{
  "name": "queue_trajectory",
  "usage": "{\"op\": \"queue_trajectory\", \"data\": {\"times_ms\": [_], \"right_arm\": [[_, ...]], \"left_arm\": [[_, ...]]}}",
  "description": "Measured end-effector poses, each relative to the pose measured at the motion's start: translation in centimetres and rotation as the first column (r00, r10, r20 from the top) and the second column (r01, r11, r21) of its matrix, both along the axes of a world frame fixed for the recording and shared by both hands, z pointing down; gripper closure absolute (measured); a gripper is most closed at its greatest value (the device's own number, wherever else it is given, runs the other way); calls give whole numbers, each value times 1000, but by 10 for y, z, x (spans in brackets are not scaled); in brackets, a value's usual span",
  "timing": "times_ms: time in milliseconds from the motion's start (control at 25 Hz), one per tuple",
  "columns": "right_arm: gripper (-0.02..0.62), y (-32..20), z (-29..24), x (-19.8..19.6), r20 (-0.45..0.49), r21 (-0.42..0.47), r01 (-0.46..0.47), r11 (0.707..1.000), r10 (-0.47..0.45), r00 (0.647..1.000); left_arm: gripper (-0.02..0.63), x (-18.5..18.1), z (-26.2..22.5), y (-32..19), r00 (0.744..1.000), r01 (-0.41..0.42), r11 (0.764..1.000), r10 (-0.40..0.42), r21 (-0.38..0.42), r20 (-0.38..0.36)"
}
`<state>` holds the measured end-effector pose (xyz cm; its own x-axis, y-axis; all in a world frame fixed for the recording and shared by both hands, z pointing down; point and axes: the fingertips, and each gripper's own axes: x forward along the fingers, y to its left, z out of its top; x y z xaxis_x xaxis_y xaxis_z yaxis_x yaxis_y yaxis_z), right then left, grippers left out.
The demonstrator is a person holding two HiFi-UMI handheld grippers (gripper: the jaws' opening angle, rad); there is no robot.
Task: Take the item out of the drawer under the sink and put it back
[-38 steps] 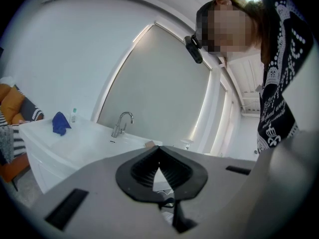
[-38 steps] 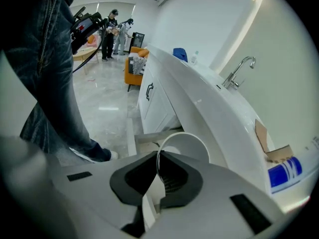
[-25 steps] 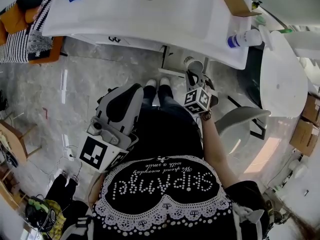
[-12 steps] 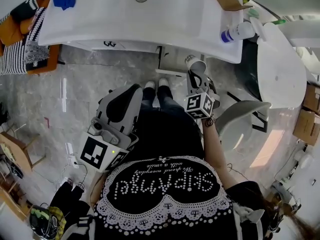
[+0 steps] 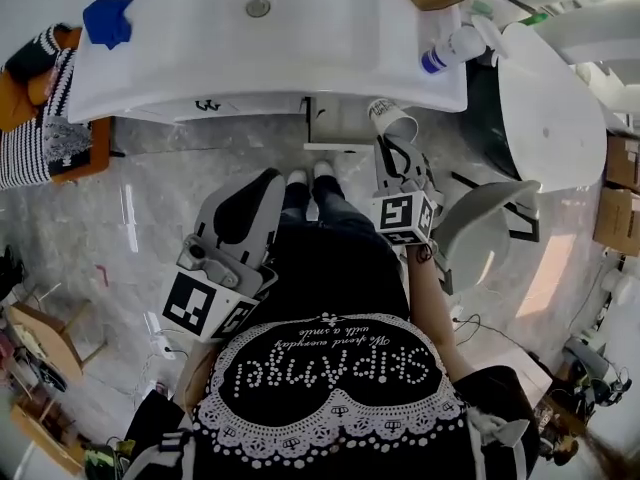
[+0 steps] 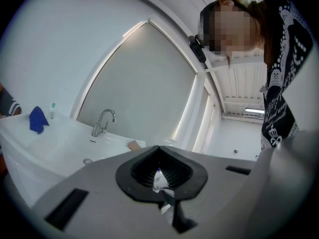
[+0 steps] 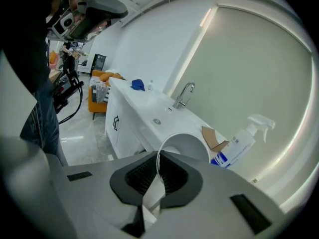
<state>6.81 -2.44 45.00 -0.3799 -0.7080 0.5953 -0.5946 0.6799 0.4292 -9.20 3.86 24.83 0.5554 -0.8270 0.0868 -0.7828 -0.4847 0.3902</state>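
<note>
beside sink (image 5: 200, 48), right tongs (image 5: 393, 146) clamp white cup (image 5: 392, 121) rim; left tongs (image 6: 159, 176) closed, holding nothing.

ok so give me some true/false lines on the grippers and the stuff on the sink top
The right gripper grips a white cup by its rim. True.
The left gripper holds a cup too. False: its jaws are together with nothing in them.
The blue cloth covers the drain. False: it lies at the sink top's left end in the head view, apart from the drain.
A spray bottle is at the sink top's right end. True.
</note>
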Motion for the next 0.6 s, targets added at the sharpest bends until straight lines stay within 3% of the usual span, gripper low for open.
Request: {"op": "queue_trajectory", "data": {"times_ms": [200, 600], "right_arm": [[569, 7, -19, -5, 41, 40, -37, 999, 35, 999], [569, 14, -57, -12, 76, 97, -97, 991, 90, 993]], "left_arm": [[601, -1, 1, 2, 999, -51, 999, 51, 11, 1], [601, -11, -4, -6, 998, -69, 997, 69, 23, -2]]}}
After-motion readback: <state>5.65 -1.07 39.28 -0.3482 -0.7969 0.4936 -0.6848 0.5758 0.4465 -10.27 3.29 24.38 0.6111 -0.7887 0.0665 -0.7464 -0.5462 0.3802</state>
